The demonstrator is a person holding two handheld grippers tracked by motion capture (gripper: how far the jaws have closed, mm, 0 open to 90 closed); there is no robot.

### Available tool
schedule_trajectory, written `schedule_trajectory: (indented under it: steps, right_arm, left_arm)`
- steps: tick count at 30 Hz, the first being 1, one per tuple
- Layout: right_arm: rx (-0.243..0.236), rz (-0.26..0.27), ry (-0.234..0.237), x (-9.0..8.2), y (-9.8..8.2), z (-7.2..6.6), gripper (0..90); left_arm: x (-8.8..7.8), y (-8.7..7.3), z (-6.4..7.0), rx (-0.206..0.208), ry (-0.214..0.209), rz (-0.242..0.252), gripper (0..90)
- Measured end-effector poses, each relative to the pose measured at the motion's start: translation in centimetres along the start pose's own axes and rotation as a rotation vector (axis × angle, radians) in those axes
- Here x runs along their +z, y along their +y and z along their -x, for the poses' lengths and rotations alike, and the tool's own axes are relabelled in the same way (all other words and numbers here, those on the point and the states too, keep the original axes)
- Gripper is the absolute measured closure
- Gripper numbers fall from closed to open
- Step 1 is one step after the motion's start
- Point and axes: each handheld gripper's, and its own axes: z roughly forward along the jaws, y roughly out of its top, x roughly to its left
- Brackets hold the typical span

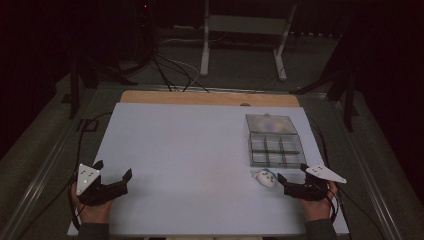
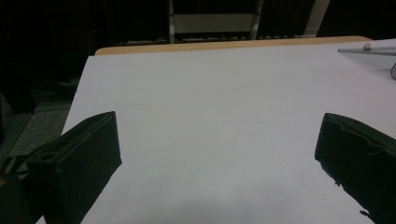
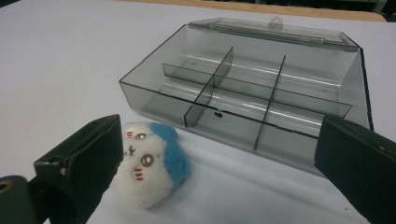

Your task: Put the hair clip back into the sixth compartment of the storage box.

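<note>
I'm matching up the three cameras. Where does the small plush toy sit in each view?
High view: plush toy lies lower right, just left of the right tool, below the clear divided box.
Left gripper view: not in it.
Right gripper view: lower left, beside the tool's left jaw, in front of the box.
Shared landmark: the box, whose corner reaches the left gripper view's upper right edge.

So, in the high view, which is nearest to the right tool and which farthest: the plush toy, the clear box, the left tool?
1. Plush toy: just left of the right tool.
2. Clear box: behind the toy, lid open.
3. Left tool: across the table at the left edge.
</note>
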Motion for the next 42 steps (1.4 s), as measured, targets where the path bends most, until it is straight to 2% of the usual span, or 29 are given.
schedule_trajectory:
  steps: [10, 13, 18, 22, 33, 42]
  right_arm:
    - [0.028, 0.010, 0.009, -0.1, 0.2, 0.1, 0.7]
    - [0.041, -0.003, 0.028, 0.1, 0.4, 0.2, 0.0]
    - [0.033, -0.012, 0.029, 0.1, 1.1, 0.3, 0.0]
    - [0.048, -0.016, 0.032, 0.2, 1.5, 0.4, 0.0]
    - [0.063, -0.044, 0.053, 1.2, 2.2, -0.3, 0.1]
    - [0.074, -0.121, 0.062, 2.4, 2.1, -1.5, 6.7]
  left_arm:
    - [0.0, -0.1, 0.0, -0.012, 0.001, 0.003, 1.3]
    - [0.1, -0.1, 0.0, -0.009, 0.002, -0.003, 1.3]
    - [0.1, -0.2, 0.0, -0.012, 0.003, -0.003, 1.3]
    - [0.1, -0.3, 0.0, -0.015, 0.006, -0.007, 1.3]
    - [0.2, -0.4, 0.1, -0.017, 0.009, -0.007, 1.3]
    - [0.2, -0.4, 0.0, -0.016, 0.012, -0.011, 1.3]
